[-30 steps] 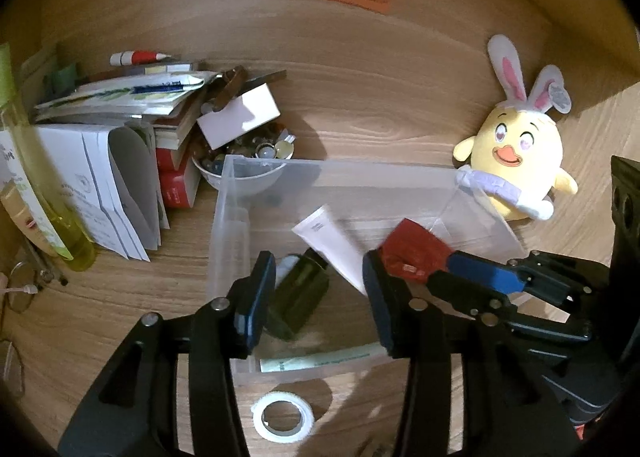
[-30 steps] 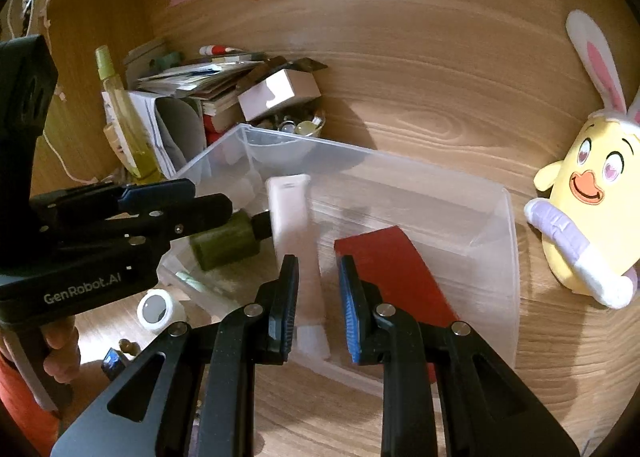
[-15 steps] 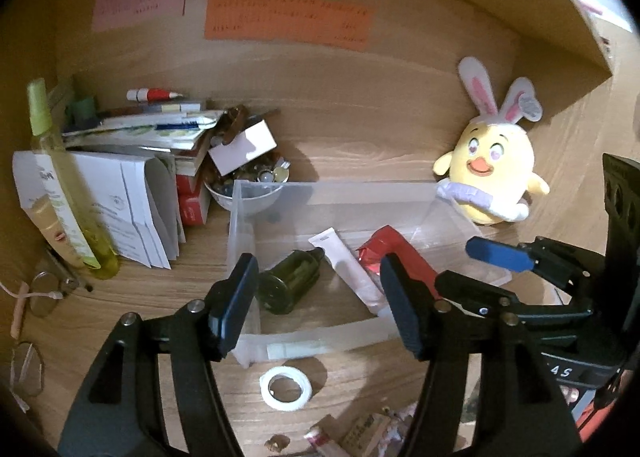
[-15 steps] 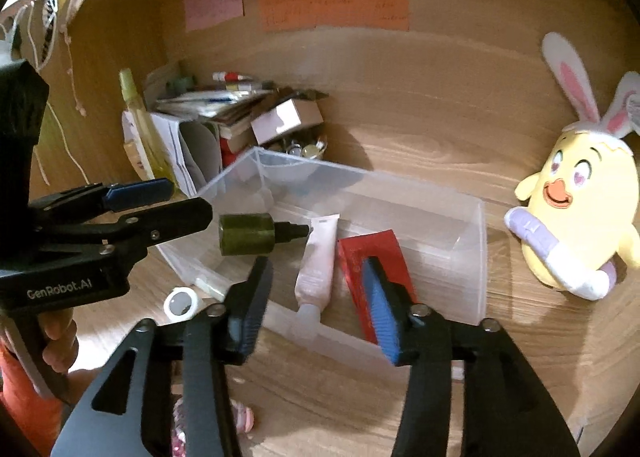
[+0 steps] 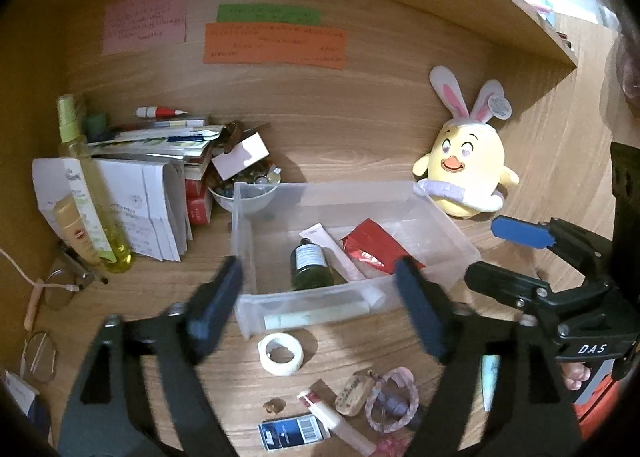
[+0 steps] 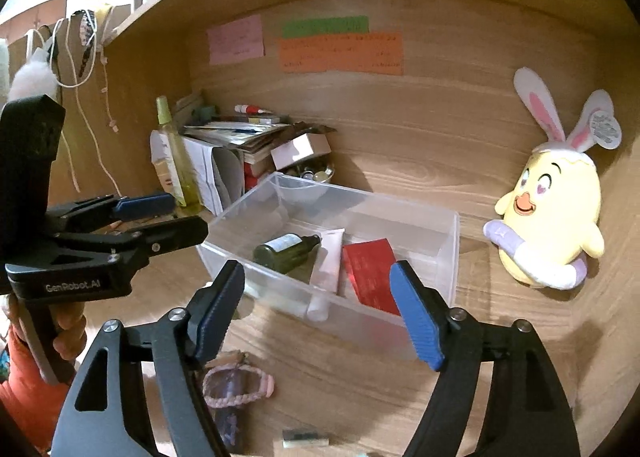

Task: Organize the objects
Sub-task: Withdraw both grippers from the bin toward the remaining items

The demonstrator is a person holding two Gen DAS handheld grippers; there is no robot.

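A clear plastic bin (image 5: 444, 217) (image 6: 448, 249) stands on the wooden desk. In it lie a dark green bottle (image 5: 311, 265) (image 6: 286, 251), a white tube (image 5: 340, 257) (image 6: 330, 261) and a red packet (image 5: 372, 249) (image 6: 370, 271). My left gripper (image 5: 318, 289) (image 6: 176, 217) hovers before the bin's near-left side. Its jaws are opening and nothing is between them. My right gripper (image 6: 318, 277) (image 5: 488, 253) hangs before the bin's near-right corner. Its jaws are opening too, with nothing in them.
A yellow plush chick (image 5: 466, 173) leans on the back wall at the right. Books and papers (image 5: 152, 145), a bowl of small items (image 5: 248, 193) and a yellow spray bottle (image 5: 84, 185) crowd the left. A tape roll (image 5: 280, 353) and a pink braided band (image 5: 394, 397) lie in front.
Both grippers have drawn back and up from the bin while opening wide. The green bottle and the red packet, which were at their fingers, now lie loose in the bin.
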